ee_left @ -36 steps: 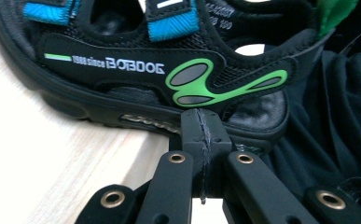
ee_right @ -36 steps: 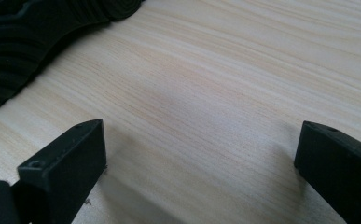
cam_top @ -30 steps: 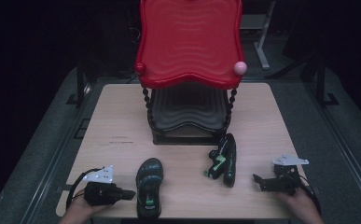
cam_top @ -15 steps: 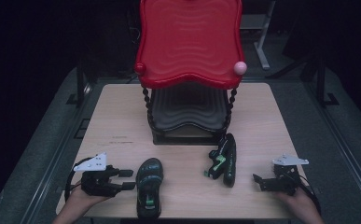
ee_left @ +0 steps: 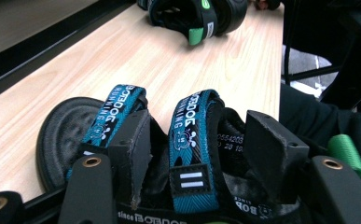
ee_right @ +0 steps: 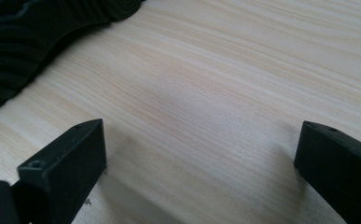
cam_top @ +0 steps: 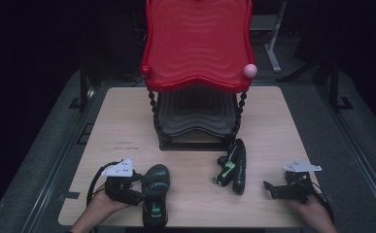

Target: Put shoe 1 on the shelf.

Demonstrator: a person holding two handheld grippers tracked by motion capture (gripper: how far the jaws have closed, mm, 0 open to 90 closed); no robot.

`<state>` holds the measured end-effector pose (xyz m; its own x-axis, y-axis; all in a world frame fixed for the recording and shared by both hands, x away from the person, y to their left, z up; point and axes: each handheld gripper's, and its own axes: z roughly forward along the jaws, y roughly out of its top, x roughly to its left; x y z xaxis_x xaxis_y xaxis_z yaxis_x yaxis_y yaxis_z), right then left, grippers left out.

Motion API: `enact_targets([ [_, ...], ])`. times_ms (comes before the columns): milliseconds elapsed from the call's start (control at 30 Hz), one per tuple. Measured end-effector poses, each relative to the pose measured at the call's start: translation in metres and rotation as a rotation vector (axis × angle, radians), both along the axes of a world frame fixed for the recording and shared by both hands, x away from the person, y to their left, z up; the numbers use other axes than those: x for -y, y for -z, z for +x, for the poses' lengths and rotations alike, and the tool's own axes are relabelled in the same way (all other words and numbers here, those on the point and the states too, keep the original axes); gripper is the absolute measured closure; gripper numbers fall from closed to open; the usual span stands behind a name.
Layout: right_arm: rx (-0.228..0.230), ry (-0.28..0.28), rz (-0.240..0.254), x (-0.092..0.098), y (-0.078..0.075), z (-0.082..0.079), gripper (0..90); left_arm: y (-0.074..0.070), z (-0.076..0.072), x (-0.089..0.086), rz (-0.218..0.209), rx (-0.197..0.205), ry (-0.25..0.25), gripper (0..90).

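At the near edge of the table (cam_top: 127,126), the person's left hand (cam_top: 98,209) holds the left gripper (cam_top: 136,189) right up against the side of a dark sandal (cam_top: 155,194), which lies sole down near the front left of the tabletop. The gripper's jaws have just been opening, and now they stand partly apart. In the left gripper view one teal strap (ee_left: 190,144) of the sandal sits between the two black jaws; the other teal strap (ee_left: 115,114) runs just outside the jaw at the left of that view. I cannot tell whether the pads touch the strap; they do not look clamped on it.

Over on the right, the right hand (cam_top: 312,213) rests at the front edge with the right gripper (cam_top: 272,187) pointing in toward the middle of the table. Its jaws are wide apart, with bare wood between them in the right gripper view.

A little farther in, between the two grippers, the second sandal (cam_top: 234,167) lies tipped on its side, its green tab showing, apart from the first one.

Behind both stands a black tiered rack (cam_top: 195,116) with twisted posts, and its red wavy top shelf (cam_top: 197,43) rises toward the back, with a pink knob (cam_top: 249,71) at one front corner.
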<state>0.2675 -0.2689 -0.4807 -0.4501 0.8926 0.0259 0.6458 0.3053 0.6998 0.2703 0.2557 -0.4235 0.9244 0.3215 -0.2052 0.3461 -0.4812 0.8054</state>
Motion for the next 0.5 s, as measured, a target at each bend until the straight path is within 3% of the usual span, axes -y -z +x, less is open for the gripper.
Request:
enact_targets([
  [300, 0.000, 0.000, 0.000, 0.0000, 0.0000, 0.0000, 1.8, 0.0060, 0.0026, 0.0001, 0.028, -0.008, -0.026, 51.9],
  [433, 0.000, 0.000, 0.000, 0.0000, 0.0000, 0.0000, 1.8, 0.0038, -0.0001, 0.0029, 0.023, 0.008, -0.011, 65.7],
  [500, 0.000, 0.000, 0.000, 0.0000, 0.0000, 0.0000, 1.8, 0.0032, -0.0011, 0.0034, 0.025, 0.013, -0.013, 67.0],
])
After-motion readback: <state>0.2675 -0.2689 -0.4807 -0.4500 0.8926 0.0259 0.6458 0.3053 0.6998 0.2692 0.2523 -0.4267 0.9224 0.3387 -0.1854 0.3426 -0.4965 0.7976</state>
